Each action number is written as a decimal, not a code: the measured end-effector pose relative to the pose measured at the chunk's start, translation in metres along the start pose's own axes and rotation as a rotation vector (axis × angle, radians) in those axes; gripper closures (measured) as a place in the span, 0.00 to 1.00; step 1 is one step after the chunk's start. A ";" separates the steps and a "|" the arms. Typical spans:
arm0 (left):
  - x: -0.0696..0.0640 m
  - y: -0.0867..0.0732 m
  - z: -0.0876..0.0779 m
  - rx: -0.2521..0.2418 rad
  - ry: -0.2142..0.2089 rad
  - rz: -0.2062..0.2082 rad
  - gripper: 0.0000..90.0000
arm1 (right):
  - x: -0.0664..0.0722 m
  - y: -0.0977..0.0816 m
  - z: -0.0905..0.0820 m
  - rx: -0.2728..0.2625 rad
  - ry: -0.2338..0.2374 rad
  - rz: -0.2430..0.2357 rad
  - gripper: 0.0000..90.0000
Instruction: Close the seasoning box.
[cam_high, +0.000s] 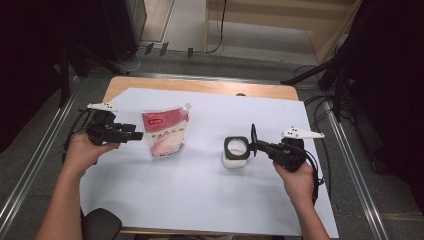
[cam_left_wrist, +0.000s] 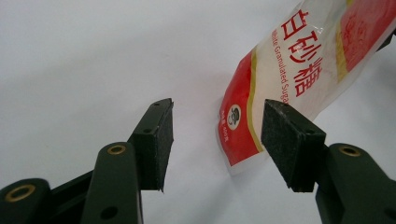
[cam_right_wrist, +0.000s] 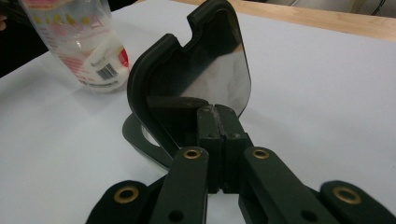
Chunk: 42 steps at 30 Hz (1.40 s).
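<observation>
I have the right gripper (cam_high: 253, 141) clamped on the black lid (cam_right_wrist: 196, 79), held upright just beside the open jar (cam_high: 235, 152), while my left gripper (cam_high: 136, 135) waits with jaws apart, its tips beside the sugar pouch (cam_high: 165, 131).

The sugar pouch (cam_left_wrist: 299, 79) carries large red Chinese characters, 白砂糖, on its white middle panel. Just beside those characters, along their lower edge, runs small red print reading "White Granulated Sugar", cut off at the end. Below the characters, on the pouch's red corner, sits a small round logo, too small to read. In the right gripper view a barcode (cam_right_wrist: 107, 71) stands on the pouch's back, digits illegible
</observation>
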<state>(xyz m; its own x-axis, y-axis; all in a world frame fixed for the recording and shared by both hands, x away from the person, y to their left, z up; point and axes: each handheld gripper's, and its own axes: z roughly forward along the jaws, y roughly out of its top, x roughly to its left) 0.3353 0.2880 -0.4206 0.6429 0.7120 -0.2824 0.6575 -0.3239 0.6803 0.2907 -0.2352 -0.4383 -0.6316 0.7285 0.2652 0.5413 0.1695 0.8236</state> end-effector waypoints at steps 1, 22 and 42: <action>0.000 0.000 0.000 -0.001 -0.002 -0.005 0.50 | 0.001 0.000 0.000 -0.002 -0.001 -0.003 1.00; 0.001 -0.001 -0.001 0.003 -0.003 -0.010 0.50 | 0.010 0.001 0.007 0.010 0.013 -0.021 1.00; 0.002 -0.001 -0.001 0.002 0.003 -0.014 0.50 | 0.023 0.001 0.018 0.058 0.028 -0.074 0.99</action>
<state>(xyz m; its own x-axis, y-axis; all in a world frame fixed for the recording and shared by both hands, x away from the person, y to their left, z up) 0.3355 0.2905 -0.4211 0.6326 0.7184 -0.2894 0.6669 -0.3154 0.6750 0.2867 -0.2059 -0.4407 -0.6861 0.6937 0.2190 0.5230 0.2611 0.8114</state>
